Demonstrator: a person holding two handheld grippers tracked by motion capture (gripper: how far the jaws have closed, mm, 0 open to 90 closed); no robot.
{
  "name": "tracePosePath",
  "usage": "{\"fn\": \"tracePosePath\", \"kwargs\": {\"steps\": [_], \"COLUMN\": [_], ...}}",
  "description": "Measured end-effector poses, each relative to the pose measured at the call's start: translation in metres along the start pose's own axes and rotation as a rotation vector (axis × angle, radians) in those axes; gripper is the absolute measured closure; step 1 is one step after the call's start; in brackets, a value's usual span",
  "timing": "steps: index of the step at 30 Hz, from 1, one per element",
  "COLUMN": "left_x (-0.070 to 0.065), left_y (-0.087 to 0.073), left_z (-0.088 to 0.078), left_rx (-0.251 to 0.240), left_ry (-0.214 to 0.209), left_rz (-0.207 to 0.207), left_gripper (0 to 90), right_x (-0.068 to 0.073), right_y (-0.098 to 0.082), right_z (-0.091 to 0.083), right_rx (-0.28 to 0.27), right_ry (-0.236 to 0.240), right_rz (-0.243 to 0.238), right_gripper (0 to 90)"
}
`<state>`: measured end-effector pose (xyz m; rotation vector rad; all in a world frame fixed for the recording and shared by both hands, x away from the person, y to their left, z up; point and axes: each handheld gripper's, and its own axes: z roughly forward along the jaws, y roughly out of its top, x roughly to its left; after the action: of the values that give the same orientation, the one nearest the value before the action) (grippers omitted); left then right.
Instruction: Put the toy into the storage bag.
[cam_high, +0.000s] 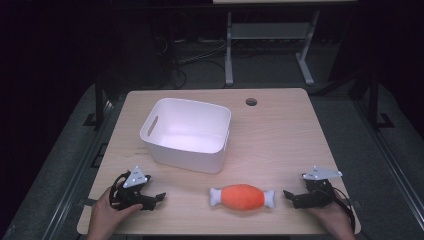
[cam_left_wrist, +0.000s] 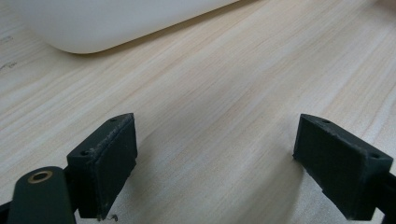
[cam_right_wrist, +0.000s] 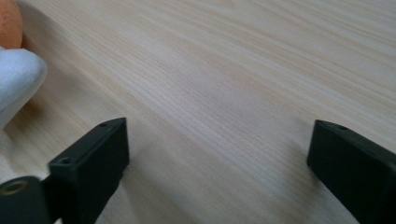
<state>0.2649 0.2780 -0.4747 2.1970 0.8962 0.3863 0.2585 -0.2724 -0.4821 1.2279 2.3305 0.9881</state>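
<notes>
An orange plush toy shaped like a meat bone, with white knobbed ends (cam_high: 242, 197), lies near the table's front edge. Behind it and to the left stands a white plastic bin (cam_high: 185, 134), nothing visible inside. My left gripper (cam_high: 159, 198) rests on the table at the front left, held by a hand, its jaws wide apart over bare wood (cam_left_wrist: 215, 154). My right gripper (cam_high: 289, 196) rests at the front right, pointing toward the toy, open with only table between its jaws (cam_right_wrist: 217, 163). The toy's white end (cam_right_wrist: 16, 81) sits at the left edge of the right gripper view.
The light wooden table (cam_high: 280, 140) has a round cable hole (cam_high: 251, 102) near its back edge. Beyond the table stand the metal legs of another desk (cam_high: 229, 50) and cables on a dark floor. The bin's rounded corner (cam_left_wrist: 93, 23) shows in the left gripper view.
</notes>
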Motion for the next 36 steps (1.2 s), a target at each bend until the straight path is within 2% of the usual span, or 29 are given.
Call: {"fn": "tracePosePath", "kwargs": {"steps": [5, 9, 13, 18, 19, 20, 23, 24, 25, 28, 32, 34, 36], "left_x": [0.0, 0.0, 0.0, 0.0, 0.0, 0.0, 0.0, 0.0, 0.0, 0.0, 0.0, 0.0, 0.0], "left_y": [0.0, 0.0, 0.0, 0.0, 0.0, 0.0, 0.0, 0.0, 0.0, 0.0, 0.0, 0.0, 0.0], "left_z": [0.0, 0.0, 0.0, 0.0, 0.0, 0.0, 0.0, 0.0, 0.0, 0.0, 0.0, 0.0, 0.0], "left_rx": [0.0, -0.001, -0.002, -0.002, -0.002, -0.001, -0.002, -0.002, -0.002, -0.001, -0.002, -0.002, -0.002], "left_ry": [0.001, 0.002, 0.002, 0.003, 0.003, 0.003, 0.003, 0.003, 0.003, 0.003, 0.003, 0.003, 0.003], "left_rz": [0.001, -0.002, -0.003, -0.003, -0.003, -0.003, -0.003, -0.003, -0.003, -0.003, -0.003, -0.003, -0.003], "left_gripper": [12.6, 12.6, 12.7, 12.7, 12.7, 12.7, 12.7, 12.7, 12.7, 12.7, 12.7, 12.7, 12.7], "right_x": [-0.002, -0.001, 0.002, 0.007, 0.007, 0.01, 0.016, 0.016, 0.022, 0.029, 0.038, 0.04, 0.047], "right_y": [-0.001, 0.002, 0.005, 0.008, 0.008, 0.01, 0.013, 0.013, 0.015, 0.018, 0.022, 0.023, 0.025], "right_z": [-0.006, -0.013, -0.02, -0.024, -0.024, -0.027, -0.031, -0.031, -0.031, -0.031, -0.031, -0.031, -0.03], "right_rx": [0.0, -0.01, -0.024, -0.035, -0.035, -0.05, -0.068, -0.068, -0.07, -0.072, -0.075, -0.077, -0.082], "right_ry": [0.014, 0.052, 0.094, 0.15, 0.15, 0.183, 0.224, 0.224, 0.254, 0.29, 0.333, 0.339, 0.374], "right_rz": [-0.004, -0.004, -0.002, -0.029, -0.029, -0.045, -0.066, -0.066, -0.088, -0.111, -0.128, -0.132, -0.142], "right_gripper": [20.4, 34.7, 54.7, 79.2, 79.2, 86.0, 89.3, 89.3, 89.4, 89.4, 89.4, 89.4, 89.4]}}
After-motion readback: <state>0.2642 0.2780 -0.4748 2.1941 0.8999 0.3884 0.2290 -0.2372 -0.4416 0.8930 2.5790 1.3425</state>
